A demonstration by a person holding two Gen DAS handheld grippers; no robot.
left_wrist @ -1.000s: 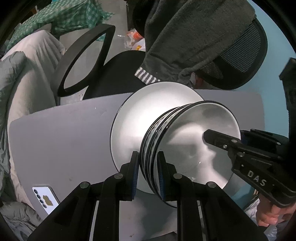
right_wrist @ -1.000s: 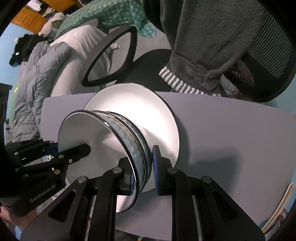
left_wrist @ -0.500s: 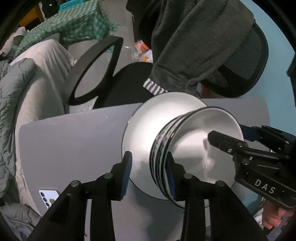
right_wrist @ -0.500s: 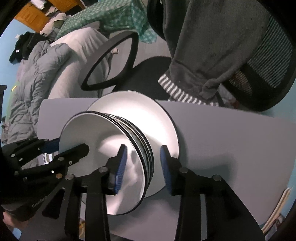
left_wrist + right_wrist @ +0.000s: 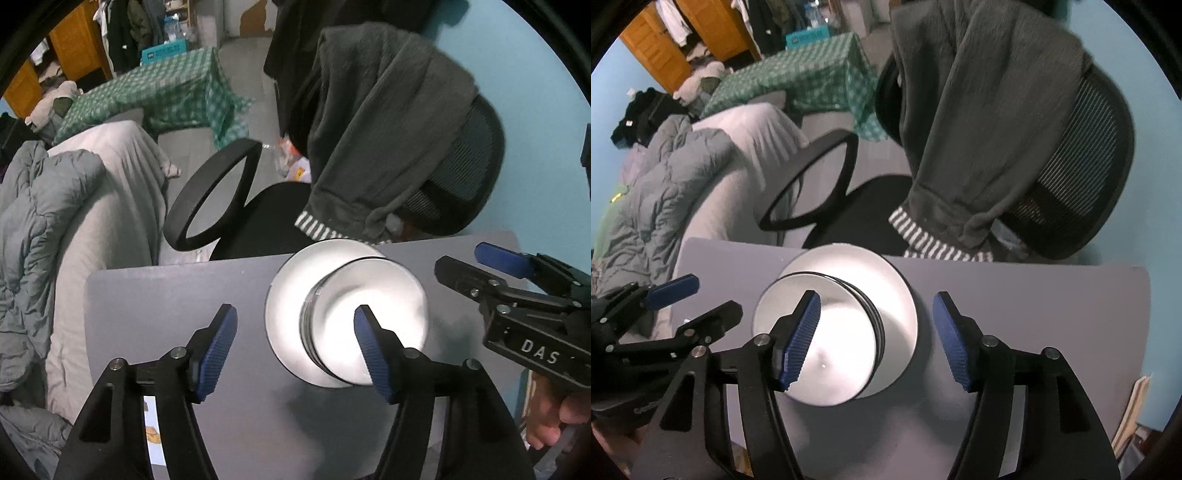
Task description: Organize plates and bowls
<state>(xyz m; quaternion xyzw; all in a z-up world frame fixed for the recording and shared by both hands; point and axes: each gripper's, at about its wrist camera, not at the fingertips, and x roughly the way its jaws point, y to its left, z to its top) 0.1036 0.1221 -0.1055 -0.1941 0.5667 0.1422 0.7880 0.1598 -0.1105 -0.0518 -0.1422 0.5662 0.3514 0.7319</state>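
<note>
Grey table [image 5: 177,295]; phone [image 5: 153,434], partly hidden, at its near left corner. Behind: black office chair [image 5: 266,218], dark grey garment [image 5: 376,122] over its mesh back. Left: grey duvet [image 5: 33,221]. Farther back, green checked cloth [image 5: 166,96], possibly over a table.

A lived-in bedroom at home: a bed [image 5: 110,206] with a rumpled grey duvet [image 5: 33,229], a mesh office chair [image 5: 461,177] draped with a dark fleece garment [image 5: 376,122], a wooden wardrobe [image 5: 683,40] with hanging clothes, light blue walls.
</note>
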